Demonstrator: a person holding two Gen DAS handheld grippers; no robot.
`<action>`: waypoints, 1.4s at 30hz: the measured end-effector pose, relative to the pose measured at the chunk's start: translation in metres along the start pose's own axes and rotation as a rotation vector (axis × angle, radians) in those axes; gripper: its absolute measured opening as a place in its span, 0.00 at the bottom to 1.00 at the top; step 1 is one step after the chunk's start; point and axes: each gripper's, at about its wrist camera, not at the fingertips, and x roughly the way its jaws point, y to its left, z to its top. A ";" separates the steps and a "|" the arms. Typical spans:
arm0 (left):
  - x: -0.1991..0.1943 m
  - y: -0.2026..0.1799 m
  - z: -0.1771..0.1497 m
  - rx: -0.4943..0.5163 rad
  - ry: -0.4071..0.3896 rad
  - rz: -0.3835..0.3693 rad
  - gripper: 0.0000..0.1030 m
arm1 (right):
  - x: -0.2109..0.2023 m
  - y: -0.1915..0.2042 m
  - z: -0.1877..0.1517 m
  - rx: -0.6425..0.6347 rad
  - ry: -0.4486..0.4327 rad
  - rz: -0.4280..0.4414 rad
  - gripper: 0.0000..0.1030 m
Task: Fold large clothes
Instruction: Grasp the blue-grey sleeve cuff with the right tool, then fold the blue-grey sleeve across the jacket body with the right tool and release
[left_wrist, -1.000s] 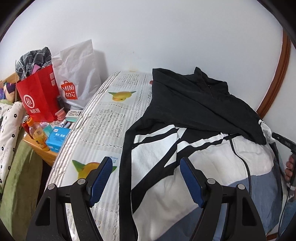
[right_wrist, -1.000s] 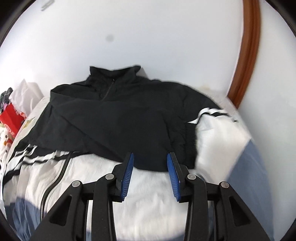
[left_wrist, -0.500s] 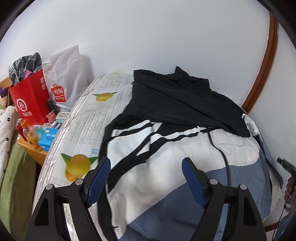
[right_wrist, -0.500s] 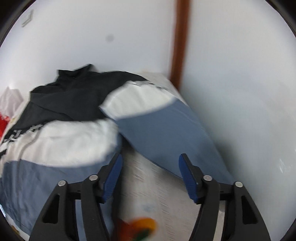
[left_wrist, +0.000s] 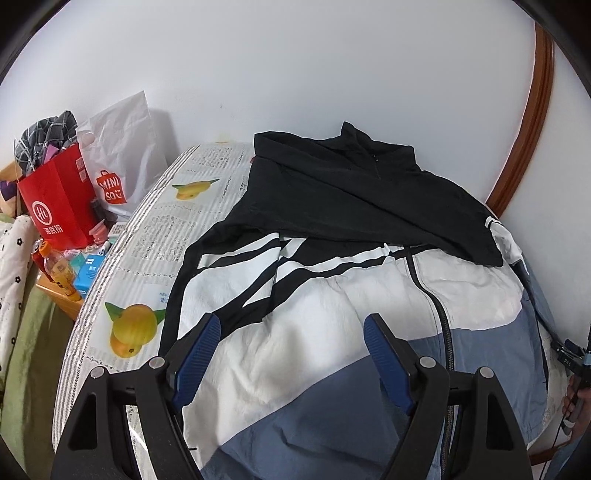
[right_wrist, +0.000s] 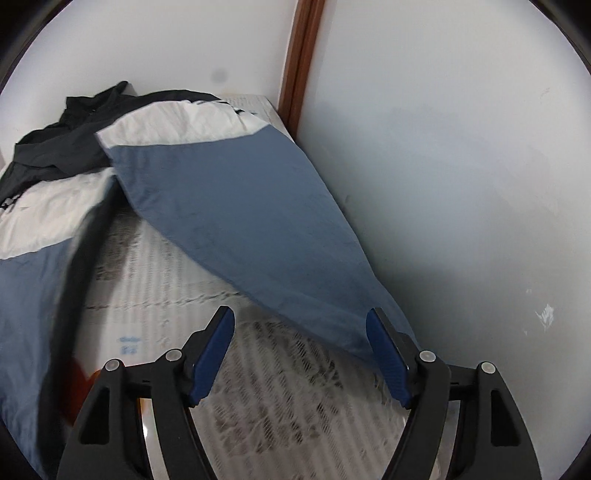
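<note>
- We've got open printed bed cover (left_wrist: 155, 236) along the left of the jacket (left_wrist: 332, 295), wide enough for tongs to pass.
- Left of that the edge is crowded: red bag (left_wrist: 59, 199), white bag (left_wrist: 122, 158), an orange bottle (left_wrist: 59, 269) and small boxes.
- On our right the wall (right_wrist: 461, 166) stands close; the blue sleeve (right_wrist: 240, 221) lies right against it.
- Between sleeve and jacket body we see a bare strip of bed cover (right_wrist: 177, 295).
- A wooden trim (right_wrist: 299, 59) closes the far corner.
</note>
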 end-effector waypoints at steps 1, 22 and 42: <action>0.001 -0.001 0.000 -0.001 0.002 0.004 0.76 | 0.003 0.000 0.001 0.001 0.008 -0.007 0.69; 0.028 0.078 -0.027 -0.050 0.107 0.134 0.76 | -0.097 0.035 0.079 0.022 -0.279 -0.054 0.02; 0.026 0.114 -0.039 -0.098 0.066 0.042 0.76 | -0.112 0.315 0.163 -0.286 -0.411 0.327 0.02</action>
